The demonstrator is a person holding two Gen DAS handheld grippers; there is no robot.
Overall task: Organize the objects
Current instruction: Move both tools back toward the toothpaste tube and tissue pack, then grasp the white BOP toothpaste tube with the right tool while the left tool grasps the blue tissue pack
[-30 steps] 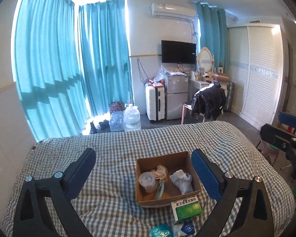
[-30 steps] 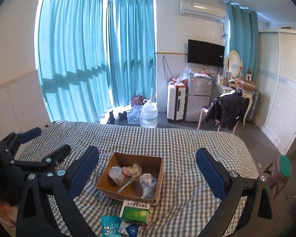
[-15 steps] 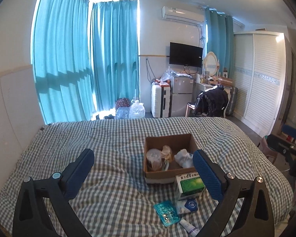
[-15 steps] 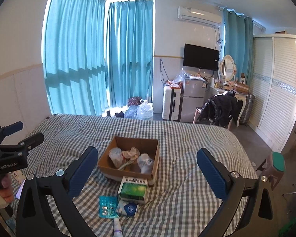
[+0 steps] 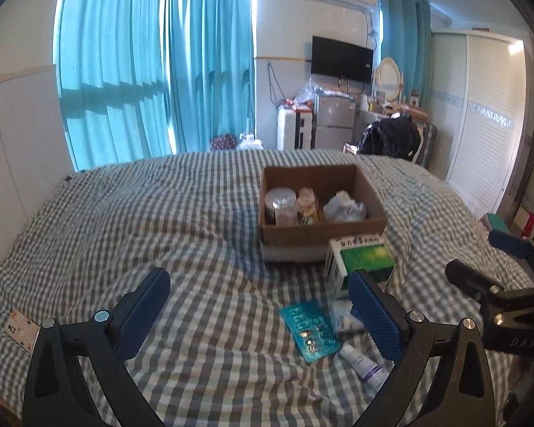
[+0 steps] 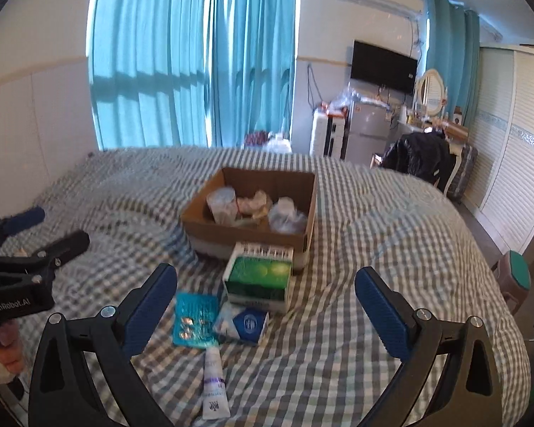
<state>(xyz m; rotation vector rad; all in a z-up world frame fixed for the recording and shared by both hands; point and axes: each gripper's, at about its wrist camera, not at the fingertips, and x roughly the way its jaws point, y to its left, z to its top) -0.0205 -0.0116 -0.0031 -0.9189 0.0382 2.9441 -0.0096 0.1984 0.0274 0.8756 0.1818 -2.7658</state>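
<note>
Lying loose on the checked bed cover (image 6: 391, 235) in front of the cardboard box (image 6: 252, 238) are 4 small things: a green medicine carton (image 6: 258, 279) touching the box's near wall, a blue-and-white packet (image 6: 244, 323) just in front of it, a teal blister pack (image 6: 194, 320) beside that, and a white tube (image 6: 215, 388) nearest the camera. The box already holds a clear cup, crumpled wrappers and a white bag.

Both tools are empty. The left hand-held gripper (image 5: 260, 307) has its jaws wide apart, hanging over the bed left of the pile; the right hand-held gripper (image 6: 267, 300) is equally wide, with the carton and packet lying between its fingers in its own view.

By my judgement, everything here is light. The carton is stiff but hollow, so it is best pinched across its 2 long side walls with modest force. The blister pack is thin, flat and slick on soft bedding; taking it by a short edge seems safest. The tube is soft and round, likely to roll, so a grip at mid-body suits it. The packet will crumple.
</note>
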